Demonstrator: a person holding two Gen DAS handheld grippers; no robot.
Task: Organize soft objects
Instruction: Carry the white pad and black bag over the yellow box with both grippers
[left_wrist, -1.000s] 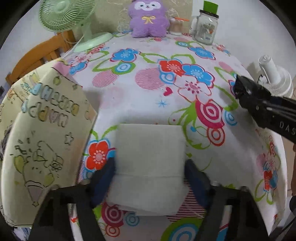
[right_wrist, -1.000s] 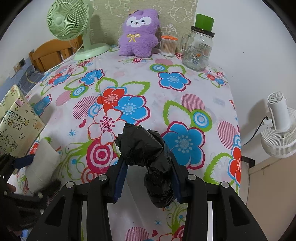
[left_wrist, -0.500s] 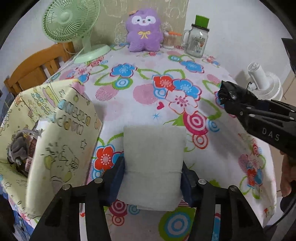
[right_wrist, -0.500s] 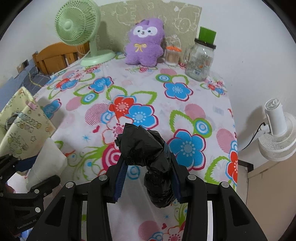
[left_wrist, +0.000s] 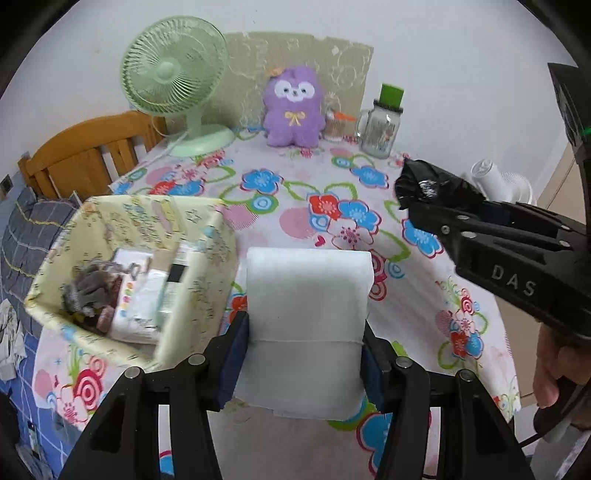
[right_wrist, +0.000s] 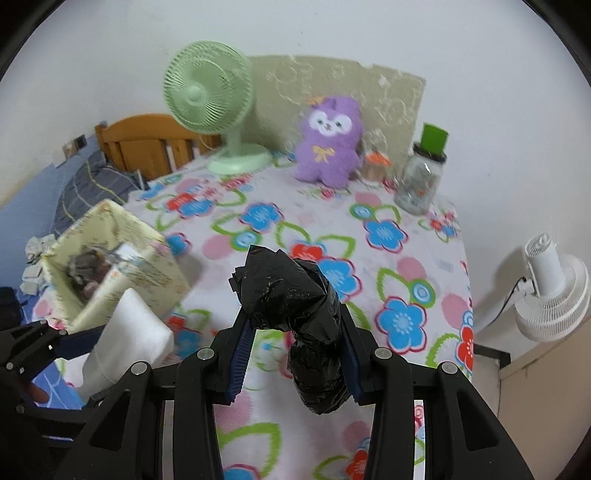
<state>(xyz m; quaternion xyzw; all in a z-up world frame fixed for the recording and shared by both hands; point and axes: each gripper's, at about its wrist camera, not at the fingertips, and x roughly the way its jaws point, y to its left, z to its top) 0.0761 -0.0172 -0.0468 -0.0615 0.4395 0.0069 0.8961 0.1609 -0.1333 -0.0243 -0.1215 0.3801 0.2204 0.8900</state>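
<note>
Left gripper (left_wrist: 301, 354) is clamped on a white folded cloth pad (left_wrist: 306, 325), blue pads pressing both its side edges, pad held up off the floral tablecloth (left_wrist: 295, 206) at the near edge of the table. In the right wrist view the same pad (right_wrist: 129, 339) shows at lower left, sticking out of the left gripper (right_wrist: 79, 341).

Right gripper (right_wrist: 295, 354) is closed on a crumpled black plastic bag bundle (right_wrist: 295, 302), jaws narrow around it, the bundle poking out past the fingertips. From the left wrist view that gripper (left_wrist: 439, 218) comes in from the right with the black bundle (left_wrist: 432, 188) at its tip, above the tablecloth; a hand (left_wrist: 557, 365) grips its handle at the right edge.

Yellow patterned box (left_wrist: 129, 273) sits at the left near corner of the table, just left of the white pad, open top, already holding some items (a grey soft thing and white packets, blurry). Same box (right_wrist: 110, 266) is left of the black bundle in the right view.

Far end of the table: green desk fan (left_wrist: 173, 81) on the left, purple plush toy (left_wrist: 293, 107) in the middle, glass jar with a green top (left_wrist: 380, 125) right of it. White fan (right_wrist: 554, 288) stands off the table at right. Wooden chair (left_wrist: 88, 151) far left.
</note>
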